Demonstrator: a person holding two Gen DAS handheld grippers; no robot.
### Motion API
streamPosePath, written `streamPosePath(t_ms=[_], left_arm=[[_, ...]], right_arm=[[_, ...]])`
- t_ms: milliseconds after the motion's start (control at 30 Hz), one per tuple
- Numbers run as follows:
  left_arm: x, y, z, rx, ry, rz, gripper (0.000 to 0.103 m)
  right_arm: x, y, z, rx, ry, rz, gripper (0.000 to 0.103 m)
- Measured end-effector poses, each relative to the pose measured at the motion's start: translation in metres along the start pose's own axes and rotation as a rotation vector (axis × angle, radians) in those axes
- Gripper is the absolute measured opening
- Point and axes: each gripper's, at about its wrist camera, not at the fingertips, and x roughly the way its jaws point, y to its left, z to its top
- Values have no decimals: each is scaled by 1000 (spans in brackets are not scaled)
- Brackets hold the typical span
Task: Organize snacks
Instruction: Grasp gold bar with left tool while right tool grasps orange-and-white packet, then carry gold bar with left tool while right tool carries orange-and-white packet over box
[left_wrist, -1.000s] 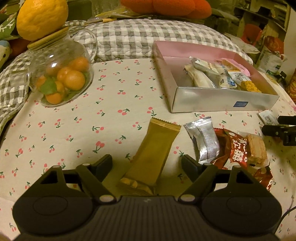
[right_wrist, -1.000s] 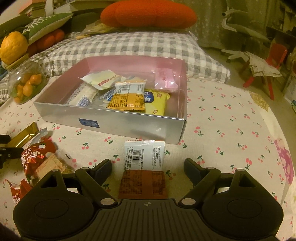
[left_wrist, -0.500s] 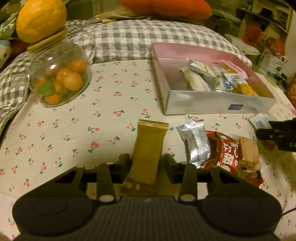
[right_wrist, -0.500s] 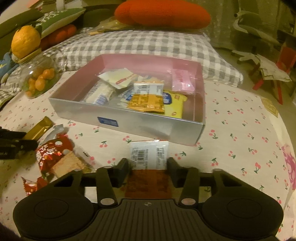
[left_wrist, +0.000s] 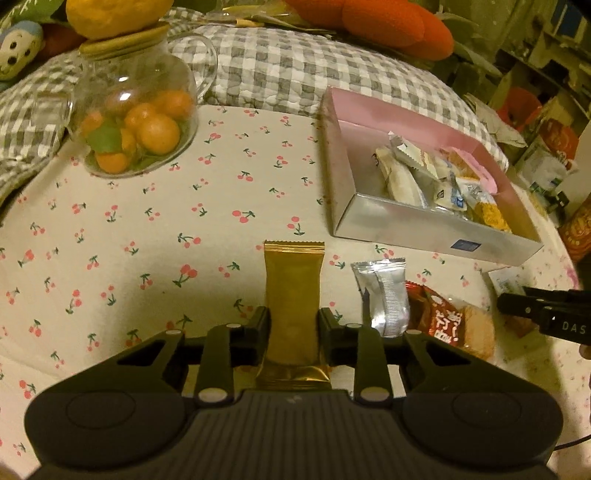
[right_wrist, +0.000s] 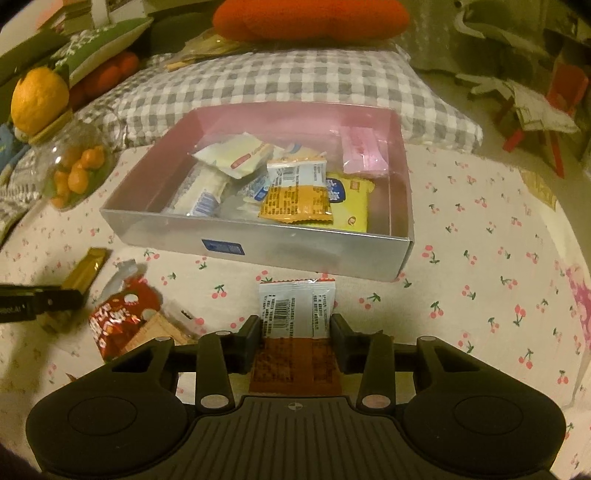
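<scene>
Both grippers pinch slick wrappers: the left gripper (left_wrist: 293, 325) a gold bar (left_wrist: 293, 295), the right gripper (right_wrist: 295, 332) an orange packet (right_wrist: 295, 325); either could slip short of the box (right_wrist: 258, 236).

A cherry-print cloth (right_wrist: 480, 258) covers the surface under warm, dim yellowish light. Behind it lies a grey gingham cushion (right_wrist: 280, 85) with an orange plush pillow (right_wrist: 310, 14) on top. To the right, a red chair (right_wrist: 554, 96) stands on the cluttered floor.
</scene>
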Motion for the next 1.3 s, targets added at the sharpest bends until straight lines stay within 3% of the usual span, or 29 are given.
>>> streamPosePath(t_ms=[933,1300], left_arm=[[-16,1,11,-176,33,-131,26],[-23,-24,19,-143,35,-169,26]], right_arm=[[-26,-13,15,257,73,160,39],[-39,-27,31,347,53,202,39]])
